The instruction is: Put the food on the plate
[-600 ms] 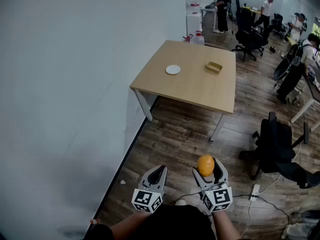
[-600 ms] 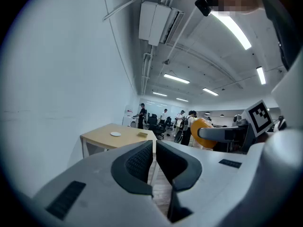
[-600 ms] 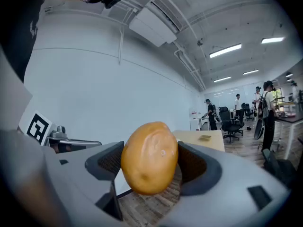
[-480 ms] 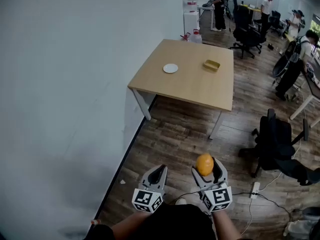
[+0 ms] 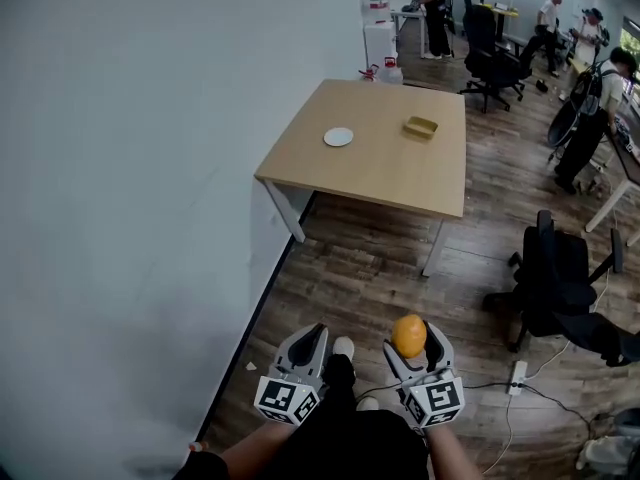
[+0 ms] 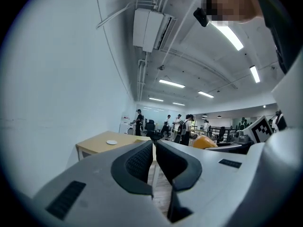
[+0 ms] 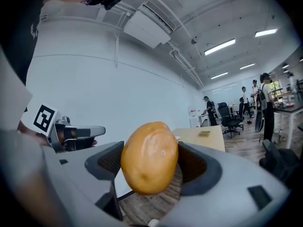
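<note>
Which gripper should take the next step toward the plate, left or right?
Right. The right gripper grips the potato; the left gripper is shut and empty. The plate sits on the table ahead of both.

Open office; desk (image 5: 385,163), swivel chairs (image 5: 553,273).

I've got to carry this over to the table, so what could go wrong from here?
1. The rounded food is pinched only at its sides by the right gripper, so it might slip out on the walk.
2. A power strip with its cable lies on the floor close to your right: a possible trip.
3. The plate is small, so the food may roll off it when released.
</note>
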The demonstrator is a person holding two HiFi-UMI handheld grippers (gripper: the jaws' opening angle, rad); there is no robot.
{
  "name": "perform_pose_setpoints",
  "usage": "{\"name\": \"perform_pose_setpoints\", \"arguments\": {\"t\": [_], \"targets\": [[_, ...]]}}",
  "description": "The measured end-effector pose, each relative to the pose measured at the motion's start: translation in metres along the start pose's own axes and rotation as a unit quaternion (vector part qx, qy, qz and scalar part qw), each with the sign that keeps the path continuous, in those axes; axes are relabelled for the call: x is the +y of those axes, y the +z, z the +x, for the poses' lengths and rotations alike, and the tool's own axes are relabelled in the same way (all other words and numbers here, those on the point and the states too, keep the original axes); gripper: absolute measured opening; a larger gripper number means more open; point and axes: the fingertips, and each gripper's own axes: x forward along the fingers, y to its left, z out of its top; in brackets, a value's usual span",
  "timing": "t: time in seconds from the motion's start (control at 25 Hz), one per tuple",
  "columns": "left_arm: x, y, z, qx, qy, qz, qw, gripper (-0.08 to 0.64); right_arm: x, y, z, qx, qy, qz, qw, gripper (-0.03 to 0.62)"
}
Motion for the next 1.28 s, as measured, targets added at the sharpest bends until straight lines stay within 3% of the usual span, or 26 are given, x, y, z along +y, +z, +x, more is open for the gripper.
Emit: {"name": "perform_pose_setpoints", "arguments": {"t": [0.16,0.32,0.68,1.0,1.28], "targets": [[0.006,-0.009,0.010,0.011,0.007,-0.002,0.9999,0.026,-0.009,-0.005,-0.006,-0.001,-0.009,0.001,1.000,0.402],[-0.003,-0.013,0.027,0.018,-0.014,0.020,0.9996,0.026,-0.020,-0.009,-0.009,0.009,-0.022,-0.011,1.000,0.402],[-0.019,-0.031,0.075,0.043,-0.046,0.014,0.9979,0.026,-0.056,-0.018,0.010,0.036,-0.034,-0.006,0.999,0.402],[0.016,-0.048,0.108,0.078,-0.037,0.013,0.9962,0.026,-0.084,-0.015,0.056,0.032,-0.039,0.012,0.999,0.402],[0.047,-0.045,0.175,0.087,-0.052,-0.014,0.9947,0.026,-0.108,-0.008,0.118,0.058,-0.043,0.034,0.997,0.402]]}}
